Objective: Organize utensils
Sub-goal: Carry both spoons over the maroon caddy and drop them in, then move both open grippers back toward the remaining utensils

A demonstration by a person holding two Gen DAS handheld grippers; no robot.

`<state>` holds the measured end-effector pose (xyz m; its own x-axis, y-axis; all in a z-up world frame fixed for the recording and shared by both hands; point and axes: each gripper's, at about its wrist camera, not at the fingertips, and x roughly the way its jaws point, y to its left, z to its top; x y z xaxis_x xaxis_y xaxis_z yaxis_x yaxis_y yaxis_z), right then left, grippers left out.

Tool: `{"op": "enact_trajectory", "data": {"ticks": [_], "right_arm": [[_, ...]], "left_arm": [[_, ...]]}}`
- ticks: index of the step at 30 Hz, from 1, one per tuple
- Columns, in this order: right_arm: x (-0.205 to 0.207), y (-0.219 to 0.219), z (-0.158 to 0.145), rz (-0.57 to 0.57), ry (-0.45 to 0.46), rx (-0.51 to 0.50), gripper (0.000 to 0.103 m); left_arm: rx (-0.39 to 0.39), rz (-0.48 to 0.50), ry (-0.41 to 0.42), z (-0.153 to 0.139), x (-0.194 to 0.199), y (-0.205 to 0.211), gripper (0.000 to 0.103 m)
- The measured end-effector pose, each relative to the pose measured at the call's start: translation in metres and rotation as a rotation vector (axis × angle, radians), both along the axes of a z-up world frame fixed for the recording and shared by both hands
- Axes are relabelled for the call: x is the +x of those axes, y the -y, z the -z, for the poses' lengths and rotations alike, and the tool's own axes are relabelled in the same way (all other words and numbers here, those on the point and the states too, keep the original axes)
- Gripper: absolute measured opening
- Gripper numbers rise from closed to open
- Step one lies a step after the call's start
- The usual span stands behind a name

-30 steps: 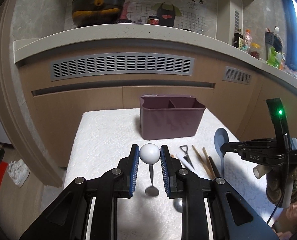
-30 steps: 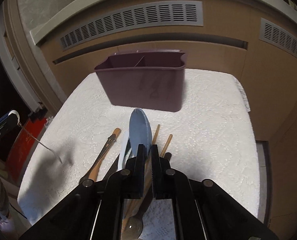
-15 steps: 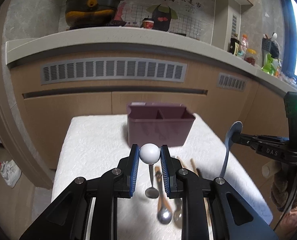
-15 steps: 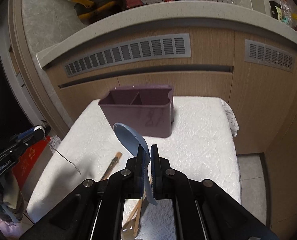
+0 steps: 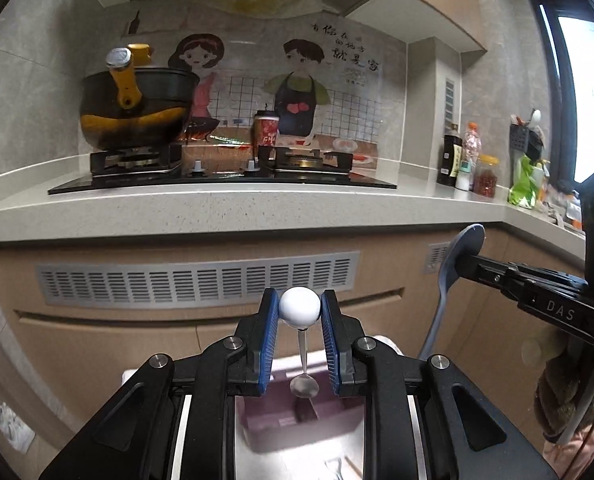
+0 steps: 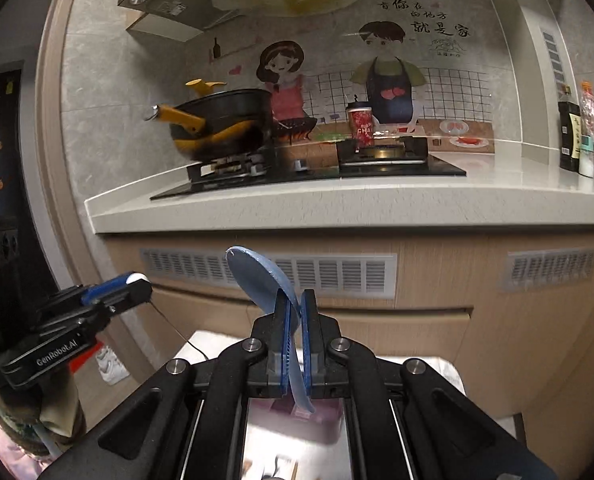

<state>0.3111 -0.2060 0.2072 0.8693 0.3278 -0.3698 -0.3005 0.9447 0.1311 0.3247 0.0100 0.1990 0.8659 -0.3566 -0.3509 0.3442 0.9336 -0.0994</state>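
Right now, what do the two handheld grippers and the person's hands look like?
Both are black, angular linkages with silver pivot bolts and blue ribbed pads. The right gripper is marked "DAS"; the left gripper reads "GenRobot.AI", with a thin dark cable. The right hand wears a brownish knit glove with a pink cuff.

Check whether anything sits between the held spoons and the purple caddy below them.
Nothing visible does. The ball-handled metal spoon hangs bowl-down from the left tool directly over the purple caddy; the blue spoon, in the right tool, hangs above it too.
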Motion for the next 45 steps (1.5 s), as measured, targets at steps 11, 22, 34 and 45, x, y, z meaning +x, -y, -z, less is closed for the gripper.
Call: {"op": "enact_trajectory", "data": {"ticks": [11,22,34,45], "right_arm": [[0.073,-0.013,0.081,0.007,-0.159,-0.033,0.005],[0.094,-0.003,0.154,0.056,-0.282,-0.048,0.050],[0.018,0.029,0.182,0.174,-0.308,-0.217,0.079],[-0.057,0.014,0.226,0.146,-0.376,-0.344,0.092]], "left_arm": [[-0.002,-0.010,-0.175,0.076,0.080,0.007,0.022],[-0.007,-0.033,-0.309,0.148,0.089,0.009,0.031],[0.064,-0.097,-0.298,0.172,0.007,-0.001,0.063],[0.081,-0.150,-0.438,0.222,-0.064,-0.001,0.069]]}}
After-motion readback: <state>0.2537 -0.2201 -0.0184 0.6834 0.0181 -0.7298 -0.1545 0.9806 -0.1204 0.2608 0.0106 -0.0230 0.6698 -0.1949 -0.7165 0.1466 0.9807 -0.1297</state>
